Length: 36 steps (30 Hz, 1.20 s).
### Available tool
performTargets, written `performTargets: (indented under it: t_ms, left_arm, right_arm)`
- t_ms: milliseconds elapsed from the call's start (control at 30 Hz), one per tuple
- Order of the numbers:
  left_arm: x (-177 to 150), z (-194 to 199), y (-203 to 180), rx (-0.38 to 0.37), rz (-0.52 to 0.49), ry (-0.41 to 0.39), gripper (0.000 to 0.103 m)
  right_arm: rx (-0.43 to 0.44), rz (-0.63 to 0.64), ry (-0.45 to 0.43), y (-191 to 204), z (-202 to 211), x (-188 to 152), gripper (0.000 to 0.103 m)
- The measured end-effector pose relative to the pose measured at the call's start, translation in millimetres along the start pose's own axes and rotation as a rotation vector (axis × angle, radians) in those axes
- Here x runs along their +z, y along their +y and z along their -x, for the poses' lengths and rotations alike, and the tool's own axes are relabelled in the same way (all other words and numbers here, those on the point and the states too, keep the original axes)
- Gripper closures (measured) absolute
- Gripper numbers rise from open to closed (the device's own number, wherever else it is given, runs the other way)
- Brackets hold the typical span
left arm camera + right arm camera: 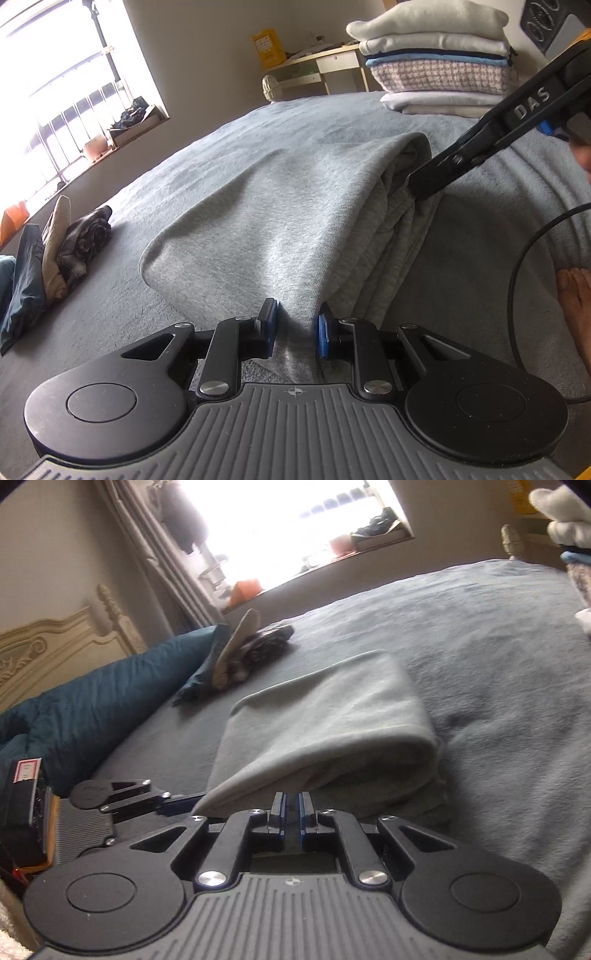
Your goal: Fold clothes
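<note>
grey garment (280,221) between both tongs (apparently pinched)

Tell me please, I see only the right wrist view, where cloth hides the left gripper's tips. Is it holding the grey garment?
Observer: Yes. The left gripper is shut on the grey garment, with cloth pinched between its blue pads.
Operator: Where does my right gripper hold it?
Observer: The right gripper appears to clamp the layered side edge, farther along the garment.
Operator: Where is the finished pile?
Observer: The stack of folded clothes sits on the bed beyond the garment. Your view shows only its edge.
</note>
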<state>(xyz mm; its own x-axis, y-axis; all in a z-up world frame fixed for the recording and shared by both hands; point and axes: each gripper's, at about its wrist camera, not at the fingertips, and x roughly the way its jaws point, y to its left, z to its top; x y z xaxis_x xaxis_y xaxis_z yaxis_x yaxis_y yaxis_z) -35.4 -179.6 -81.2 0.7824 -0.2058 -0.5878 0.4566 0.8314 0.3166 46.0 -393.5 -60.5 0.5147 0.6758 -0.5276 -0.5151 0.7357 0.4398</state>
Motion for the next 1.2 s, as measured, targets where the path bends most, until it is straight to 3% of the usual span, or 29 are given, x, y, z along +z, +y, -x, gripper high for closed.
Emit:
performTargets:
  t_ms: [133, 200, 367, 500, 567, 600, 667, 767, 833, 967, 1133, 1200]
  left_arm:
    - [2, 3, 0, 0.003, -0.002, 0.012, 0.079]
    - [4, 5, 2, -0.005, 0.004, 0.030, 0.071]
    - [17, 4, 8, -0.031, 0.043, -0.004, 0.063]
    - [30, -11, -1, -0.034, -0.018, -0.026, 0.063]
    - [31, -17, -5, -0.016, -0.039, -0.027, 0.067]
    - [29, -17, -5, -0.013, -0.028, -0.028, 0.075]
    - [26, -15, -1, -0.012, 0.001, -0.037, 0.082]
    - [24, -11, -1, 0.003, -0.004, -0.061, 0.087]
    - [23, -11, -3, 0.001, -0.010, -0.068, 0.088]
    - [20, -9, -5, 0.005, -0.027, -0.076, 0.090]
    - [18, -5, -3, 0.010, -0.029, -0.087, 0.090]
    - [17, -6, -4, 0.010, -0.029, -0.091, 0.090]
  right_arm:
    - [-0.002, -0.040, 0.027, 0, -36, 5, 0.097]
    - [0.009, -0.093, 0.032, -7, -47, 8, 0.097]
    - [0.032, -0.122, 0.024, -10, -49, 13, 0.097]
    - [0.027, -0.127, 0.021, -10, -49, 13, 0.097]
    - [0.042, -0.145, 0.034, -11, -44, 12, 0.097]
    - [0.051, -0.155, 0.043, -12, -41, 11, 0.096]
    - [0.069, -0.175, 0.063, -13, -35, 9, 0.096]
    - [0.087, -0.203, 0.095, -15, -30, 6, 0.096]
    - [0.061, -0.206, 0.114, -17, -39, 5, 0.096]
    - [0.033, -0.269, 0.033, -28, -56, 11, 0.097]
    - [0.117, -0.259, 0.069, -22, -44, 9, 0.096]
    - [0.113, -0.252, 0.087, -21, -46, 5, 0.096]
